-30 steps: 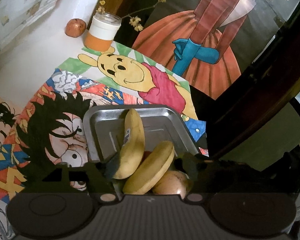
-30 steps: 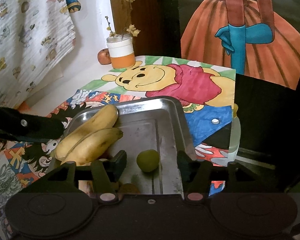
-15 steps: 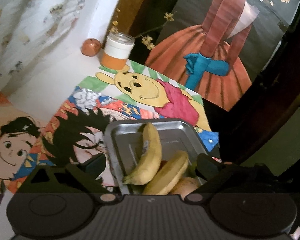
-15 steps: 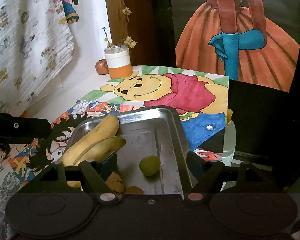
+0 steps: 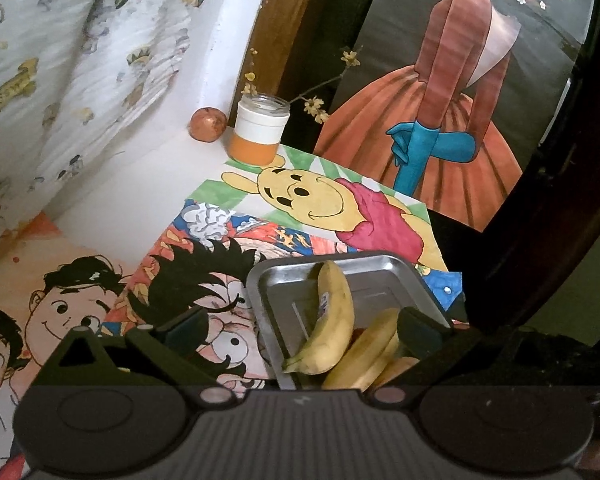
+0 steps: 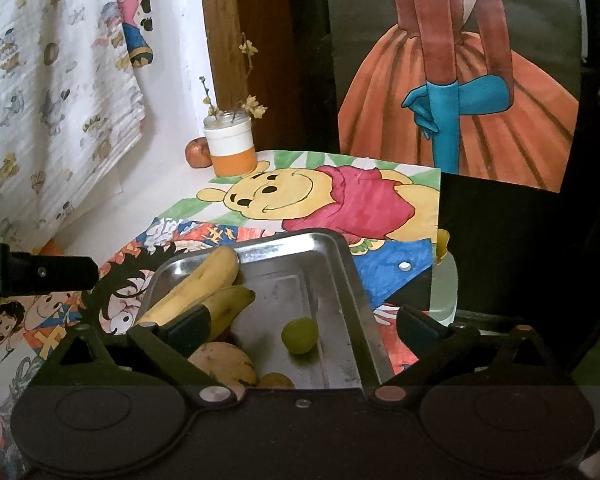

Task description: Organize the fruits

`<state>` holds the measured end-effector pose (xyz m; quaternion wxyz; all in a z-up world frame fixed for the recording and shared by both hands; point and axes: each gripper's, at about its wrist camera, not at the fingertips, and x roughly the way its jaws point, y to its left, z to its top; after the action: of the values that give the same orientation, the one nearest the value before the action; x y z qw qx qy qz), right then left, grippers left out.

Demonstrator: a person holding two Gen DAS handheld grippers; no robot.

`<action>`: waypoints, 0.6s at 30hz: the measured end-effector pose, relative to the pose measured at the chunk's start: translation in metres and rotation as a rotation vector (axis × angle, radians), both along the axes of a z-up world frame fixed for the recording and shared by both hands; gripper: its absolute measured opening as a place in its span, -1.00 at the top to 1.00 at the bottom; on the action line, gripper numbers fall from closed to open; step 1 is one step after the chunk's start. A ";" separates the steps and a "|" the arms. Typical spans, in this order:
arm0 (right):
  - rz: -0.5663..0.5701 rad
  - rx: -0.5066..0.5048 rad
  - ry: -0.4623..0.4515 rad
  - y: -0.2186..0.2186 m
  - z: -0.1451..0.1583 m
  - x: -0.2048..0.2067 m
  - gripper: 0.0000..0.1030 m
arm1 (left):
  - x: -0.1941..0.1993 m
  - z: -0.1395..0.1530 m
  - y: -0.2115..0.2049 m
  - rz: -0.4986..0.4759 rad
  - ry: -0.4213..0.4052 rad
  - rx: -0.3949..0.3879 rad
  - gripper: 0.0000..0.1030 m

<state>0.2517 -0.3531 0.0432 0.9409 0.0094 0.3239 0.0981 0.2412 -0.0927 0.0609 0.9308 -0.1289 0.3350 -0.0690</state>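
A metal tray (image 5: 384,270) (image 6: 352,280) sits on cartoon drawings and holds two yellow bananas (image 5: 334,320) (image 6: 204,292), a small green fruit (image 6: 299,335), a tan round fruit (image 6: 224,362) and another orange-brown fruit (image 6: 276,380) at its near edge. My left gripper (image 5: 304,328) is open and empty, its fingers either side of the tray's near left corner and the bananas. My right gripper (image 6: 304,330) is open and empty above the tray's near end. The left gripper's arm (image 6: 36,274) shows at the left of the right wrist view.
A white-and-orange jar (image 5: 260,130) (image 6: 230,146) with dried twigs stands at the back beside a reddish fruit (image 5: 208,124) (image 6: 198,152). A patterned cloth (image 5: 60,80) hangs on the left wall. The table's right edge drops into dark space, where a clear container (image 6: 446,284) stands.
Both grippers have opened wide and pulled back and up from the tray. The left gripper let go of the bananas, which now lie in the tray; its view shifted left.
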 end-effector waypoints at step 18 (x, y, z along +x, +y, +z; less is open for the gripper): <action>-0.030 -0.036 -0.049 0.015 0.014 -0.035 -0.99 | -0.028 0.008 0.012 0.040 -0.049 0.070 -0.99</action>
<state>0.2169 -0.3385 0.0575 0.9499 -0.0049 0.3024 0.0784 0.2133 -0.0803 0.0688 0.9439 -0.1011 0.3116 -0.0417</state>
